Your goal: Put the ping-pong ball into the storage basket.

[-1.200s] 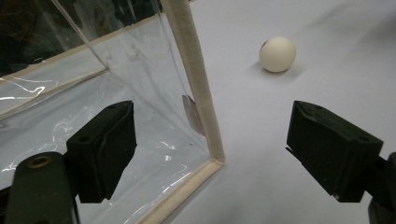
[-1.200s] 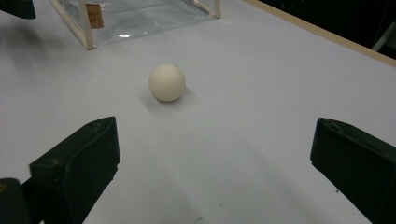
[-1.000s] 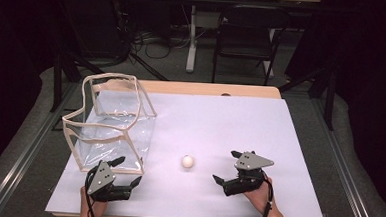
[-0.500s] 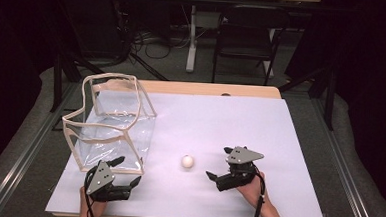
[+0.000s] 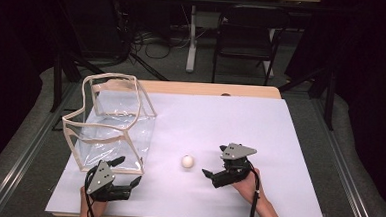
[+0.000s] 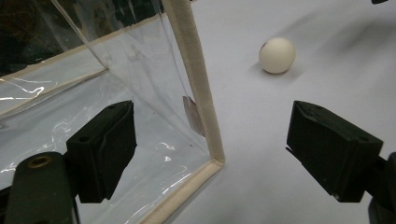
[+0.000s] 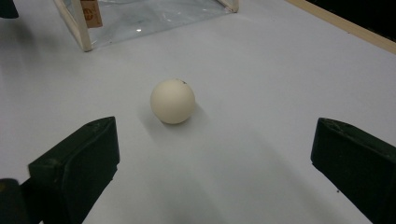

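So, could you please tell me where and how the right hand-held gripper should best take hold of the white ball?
Probably across the middle of the white ball, coming in low from the near-right side. It is round, lies free on the table, and the right hand-held gripper already faces it, jaws open.

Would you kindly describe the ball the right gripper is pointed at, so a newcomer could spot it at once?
Start from the white table and the clear bag at its left. The ball lies right of that bag, just ahead of the open right gripper. It is the table's one small, round, cream-white thing.
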Available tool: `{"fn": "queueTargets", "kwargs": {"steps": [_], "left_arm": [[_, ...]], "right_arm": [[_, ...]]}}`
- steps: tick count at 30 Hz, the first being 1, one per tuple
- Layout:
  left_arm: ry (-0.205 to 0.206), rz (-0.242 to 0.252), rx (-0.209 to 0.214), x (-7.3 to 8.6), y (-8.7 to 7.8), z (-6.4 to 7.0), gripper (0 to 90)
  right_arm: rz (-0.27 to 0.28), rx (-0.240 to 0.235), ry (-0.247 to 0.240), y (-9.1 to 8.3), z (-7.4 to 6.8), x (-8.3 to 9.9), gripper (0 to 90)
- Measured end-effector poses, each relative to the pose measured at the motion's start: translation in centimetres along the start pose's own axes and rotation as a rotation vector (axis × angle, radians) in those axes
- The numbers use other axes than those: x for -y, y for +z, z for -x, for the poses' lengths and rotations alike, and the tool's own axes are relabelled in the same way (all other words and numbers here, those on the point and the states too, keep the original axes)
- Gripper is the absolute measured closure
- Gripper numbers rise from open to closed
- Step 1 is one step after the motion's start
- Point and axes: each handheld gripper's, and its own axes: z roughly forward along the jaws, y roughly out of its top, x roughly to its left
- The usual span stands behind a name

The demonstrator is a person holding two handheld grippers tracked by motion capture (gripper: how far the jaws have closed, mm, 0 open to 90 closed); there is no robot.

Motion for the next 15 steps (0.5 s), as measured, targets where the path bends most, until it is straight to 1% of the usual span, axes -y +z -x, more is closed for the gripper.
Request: {"fn": "queueTargets", "kwargs": {"steps": [5, 9, 13, 15], "left_arm": [[0.001, 0.000, 0.002, 0.0, 0.0, 0.0, 16.1], [0.004, -0.001, 0.003, 0.0, 0.0, 0.0, 16.1], [-0.001, 0.000, 0.006, 0.0, 0.1, 0.0, 16.1], [-0.001, 0.000, 0.006, 0.0, 0.0, 0.0, 16.1]], "right_arm": [[-0.003, -0.017, -0.004, 0.7, -0.2, -0.2, 0.8], [-0.015, -0.030, -0.005, 1.4, -0.3, -0.4, 0.8], [-0.032, -0.039, -0.009, 1.9, -0.3, -0.6, 0.7], [-0.030, -0.045, -0.010, 2.2, -0.3, -0.7, 0.7]]}}
